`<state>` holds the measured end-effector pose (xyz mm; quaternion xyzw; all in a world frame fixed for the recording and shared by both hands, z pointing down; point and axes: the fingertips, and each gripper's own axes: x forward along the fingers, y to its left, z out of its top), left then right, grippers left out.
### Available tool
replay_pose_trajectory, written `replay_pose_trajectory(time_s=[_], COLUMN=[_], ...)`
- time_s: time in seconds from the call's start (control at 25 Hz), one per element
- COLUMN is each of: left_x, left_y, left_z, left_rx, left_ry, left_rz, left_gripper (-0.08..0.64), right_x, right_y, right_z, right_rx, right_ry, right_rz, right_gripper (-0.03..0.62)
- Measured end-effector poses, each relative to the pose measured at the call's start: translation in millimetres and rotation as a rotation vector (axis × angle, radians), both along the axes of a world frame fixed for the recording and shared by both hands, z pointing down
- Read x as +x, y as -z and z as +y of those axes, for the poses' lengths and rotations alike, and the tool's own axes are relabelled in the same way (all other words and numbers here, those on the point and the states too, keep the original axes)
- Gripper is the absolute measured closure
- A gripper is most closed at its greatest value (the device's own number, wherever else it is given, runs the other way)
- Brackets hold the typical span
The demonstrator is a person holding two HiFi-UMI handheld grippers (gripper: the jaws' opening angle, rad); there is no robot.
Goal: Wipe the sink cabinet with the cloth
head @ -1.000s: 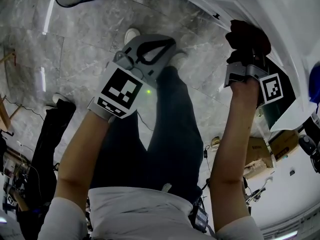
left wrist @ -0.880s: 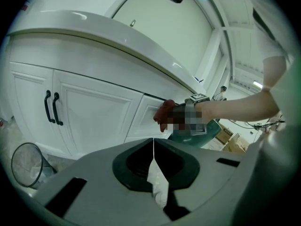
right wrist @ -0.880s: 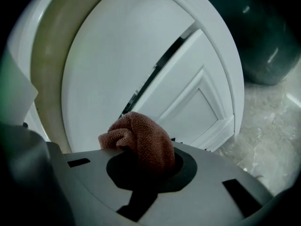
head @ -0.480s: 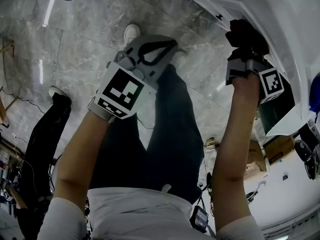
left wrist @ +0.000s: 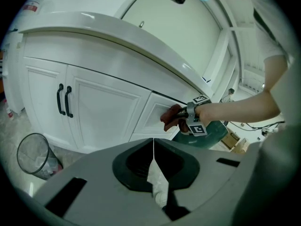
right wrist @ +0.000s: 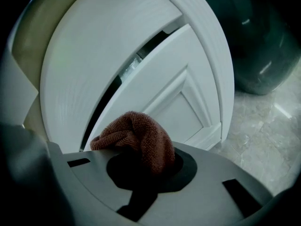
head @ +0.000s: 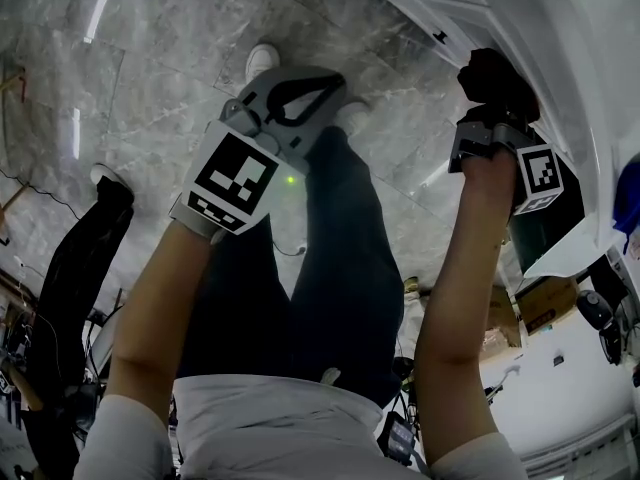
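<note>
Right tongs (head: 490, 108) shifted slightly — cloth (right wrist: 136, 135) clamped, at cabinet (right wrist: 188, 102).

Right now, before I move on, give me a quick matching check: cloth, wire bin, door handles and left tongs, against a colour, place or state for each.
Things:
1. cloth
2. wire bin
3. door handles
4. left tongs

Descriptions:
A. black, on the cabinet doors
B. shut on a white scrap
C. brown, gripped in the right tongs
D. on the floor beside the cabinet

Pairs: 1-C, 2-D, 3-A, 4-B.
</note>
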<state>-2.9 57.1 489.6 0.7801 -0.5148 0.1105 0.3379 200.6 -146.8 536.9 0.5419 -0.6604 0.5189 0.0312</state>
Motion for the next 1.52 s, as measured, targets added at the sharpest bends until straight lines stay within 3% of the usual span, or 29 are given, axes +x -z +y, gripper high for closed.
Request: replay_pose_trajectory(time_s=[0.24, 0.48, 0.68, 0.88, 1.28, 1.52], left_x=[-1.1, 1.2, 10.2, 16.0, 2.5, 2.3], left_y=[-0.2, -3.2, -3.0, -4.4, -10.3, -10.8], left_z=[0.6, -2.3, -4.8, -6.1, -1.7, 12.9], left_rx=[-0.003, -0.012, -0.011, -0.013, -0.026, -0.035], left_ry=[0.009, 0.000, -0.022, -0.040, 0.009, 0.054], left_rz=[-0.005, -0.004, 0.001, 0.001, 0.006, 0.010], left_gripper=[0.548, 0.548, 0.548, 0.548, 0.548, 0.548], right_x=[5.6, 35.4, 66.5, 74.0, 18.6, -2.3], right_y=[-11.0, -23.6, -28.7, -43.4, -89.3, -87.7], right_z=[-3.2, -2.8, 1.8, 14.5, 24.7, 13.7], right_rx=[-0.005, -0.039, -0.049, -0.081, -0.182, -0.131], right_ry=[-0.004, -0.146, -0.175, -0.147, -0.006, 0.136], right_rz=[0.010, 0.010, 0.051, 0.061, 0.010, 0.069], right_gripper=[0.549, 0.549, 0.549, 0.549, 0.549, 0.549])
